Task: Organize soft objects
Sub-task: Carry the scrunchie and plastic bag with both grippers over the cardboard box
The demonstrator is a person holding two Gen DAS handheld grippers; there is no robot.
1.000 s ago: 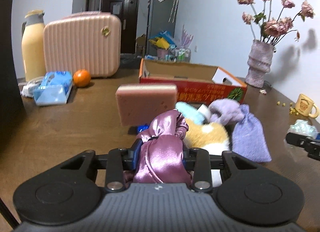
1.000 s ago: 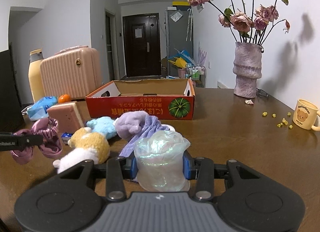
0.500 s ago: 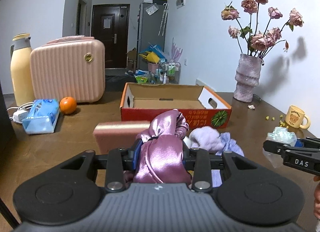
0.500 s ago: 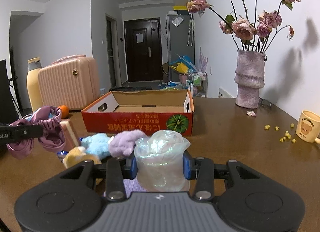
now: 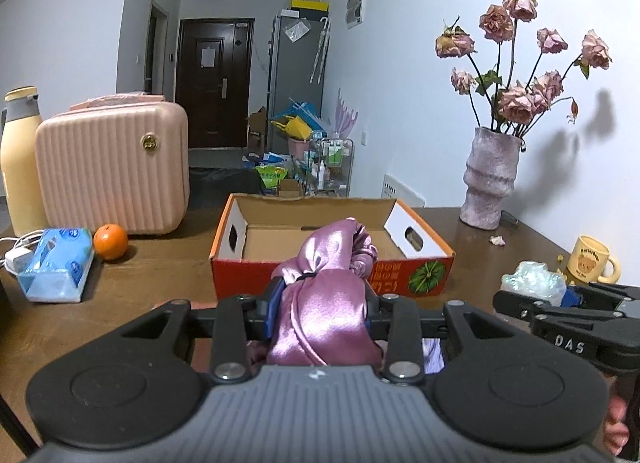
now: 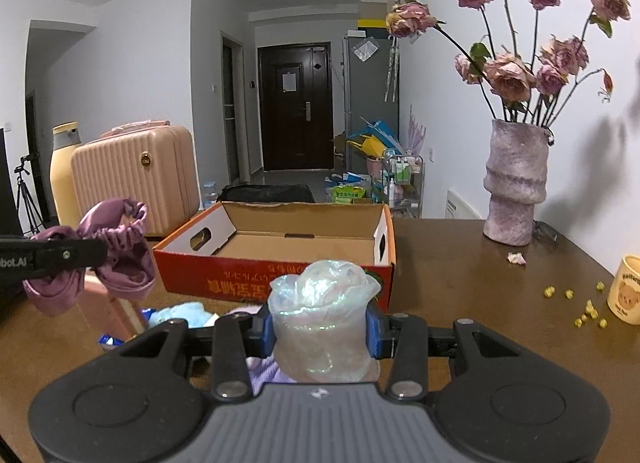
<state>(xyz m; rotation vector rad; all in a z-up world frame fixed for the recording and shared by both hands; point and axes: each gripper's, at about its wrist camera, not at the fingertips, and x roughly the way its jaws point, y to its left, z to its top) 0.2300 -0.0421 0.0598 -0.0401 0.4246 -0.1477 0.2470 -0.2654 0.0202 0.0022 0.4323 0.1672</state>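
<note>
My left gripper (image 5: 322, 305) is shut on a shiny pink satin scrunchie (image 5: 328, 283), held above the table just short of the open red cardboard box (image 5: 332, 239). My right gripper (image 6: 320, 329) is shut on a crumpled iridescent plastic bundle (image 6: 322, 319), also raised in front of the box (image 6: 276, 255). Each gripper shows in the other view: the left one with the scrunchie (image 6: 116, 255) at the left, the right one with the bundle (image 5: 532, 283) at the right. A pink sponge block (image 6: 108, 307), a light-blue plush (image 6: 182, 313) and lilac cloth (image 6: 262, 373) lie on the table below.
A pink ribbed case (image 5: 114, 167), a yellow flask (image 5: 20, 159), an orange (image 5: 111, 241) and a blue tissue pack (image 5: 56, 263) stand at the left. At the right are a vase of dried roses (image 6: 514, 191), a yellow bear mug (image 6: 626, 291) and scattered yellow bits (image 6: 576, 303).
Both grippers have risen and come closer to the red box, each still gripping its item. The plush toys and sponge have dropped low in both views.
</note>
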